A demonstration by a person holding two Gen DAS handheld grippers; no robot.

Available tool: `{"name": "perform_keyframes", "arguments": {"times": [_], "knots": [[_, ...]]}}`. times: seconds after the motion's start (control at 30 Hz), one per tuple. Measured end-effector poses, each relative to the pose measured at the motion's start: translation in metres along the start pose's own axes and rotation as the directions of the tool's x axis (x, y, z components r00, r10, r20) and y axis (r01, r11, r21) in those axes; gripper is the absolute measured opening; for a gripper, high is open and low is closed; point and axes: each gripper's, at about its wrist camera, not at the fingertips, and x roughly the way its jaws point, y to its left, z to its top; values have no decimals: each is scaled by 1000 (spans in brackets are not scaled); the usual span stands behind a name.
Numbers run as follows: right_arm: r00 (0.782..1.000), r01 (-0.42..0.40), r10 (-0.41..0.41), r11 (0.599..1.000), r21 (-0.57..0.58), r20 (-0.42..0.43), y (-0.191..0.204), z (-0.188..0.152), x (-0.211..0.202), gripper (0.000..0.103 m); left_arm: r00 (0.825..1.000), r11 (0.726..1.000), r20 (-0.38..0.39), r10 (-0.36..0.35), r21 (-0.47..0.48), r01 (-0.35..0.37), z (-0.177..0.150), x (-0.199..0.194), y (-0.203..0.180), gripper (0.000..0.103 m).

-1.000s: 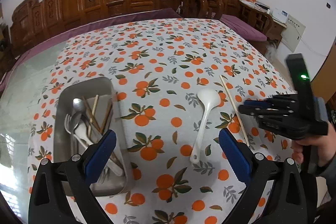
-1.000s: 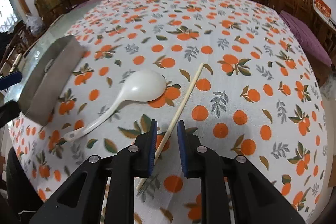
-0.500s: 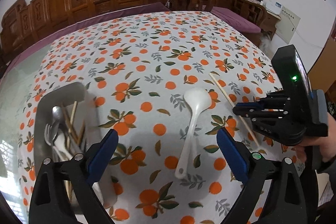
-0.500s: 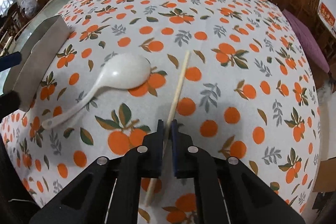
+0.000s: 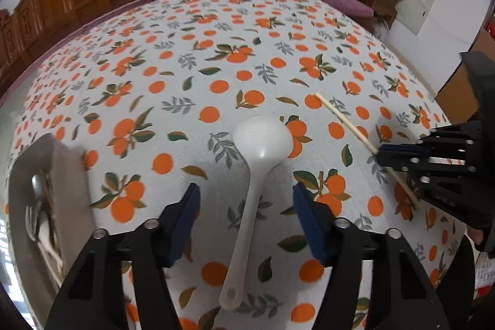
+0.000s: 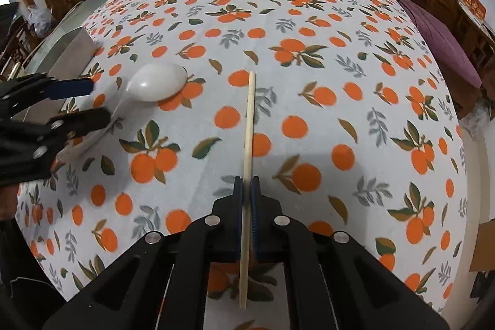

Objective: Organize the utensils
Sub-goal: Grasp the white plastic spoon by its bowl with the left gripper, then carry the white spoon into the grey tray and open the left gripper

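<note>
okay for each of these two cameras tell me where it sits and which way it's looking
Left wrist: on the left hand-held gripper, looking down at the white spoon between its open, closing fingers; metal tray left.
Right wrist: on the right hand-held gripper, looking down along the chopstick it clamps.
Shared: spoon, chopstick, tray, orange-print tablecloth, each other's gripper.

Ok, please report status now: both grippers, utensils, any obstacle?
Left gripper closing, straddling long-handled white plastic spoon, not gripping. Right gripper shut on thin wooden chopstick. Steel tray left. No obstacle.
</note>
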Motion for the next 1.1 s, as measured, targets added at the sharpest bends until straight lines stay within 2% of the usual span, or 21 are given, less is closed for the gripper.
{"name": "perform_keyframes", "arguments": {"times": [0.1, 0.2, 0.4, 0.57, 0.6, 0.63, 0.67, 0.83, 0.93, 1.1], "knots": [[1000, -7, 7, 1000, 8, 4, -2, -2, 0, 6, 1000, 1000, -20, 1, 13, -1, 5, 10, -3, 42], [1000, -4, 4, 1000, 9, 11, -2, -2, 0, 6, 999, 1000, -36, 9, 17, -8, 9, 18, -4, 35], [1000, 5, -5, 1000, 6, 27, -1, -5, -1, 6, 998, 999, -57, 26, 30, -25, 9, 26, -4, 33], [999, 10, -10, 1000, 6, 33, 0, -5, -1, 6, 999, 999, -43, 33, 33, -31, 7, 27, -4, 33], [999, 12, -12, 1000, 7, 33, 0, -5, -1, 6, 999, 999, -39, 33, 33, -31, 7, 26, -4, 27], [999, 14, -14, 1000, 7, 34, 0, -5, -1, 6, 999, 999, -36, 30, 33, -28, 6, 26, -4, 15], [999, 16, -16, 1000, 8, 34, 0, -5, -1, 6, 999, 999, -36, 28, 31, -27, 6, 26, -4, 9], [1000, 9, -9, 1000, -4, 12, 8, -8, -5, 6, 998, 998, -48, 43, 39, -41, 2, 22, -6, 8], [1000, 8, -8, 1000, -10, 30, 16, -11, -16, 6, 999, 999, -35, 34, 28, -33, -4, 10, -5, 3], [997, -1, 2, 1000, -17, 74, 30, -11, -39, 6, 999, 999, 0, 32, 16, -32, -11, -16, -5, 3]]}}
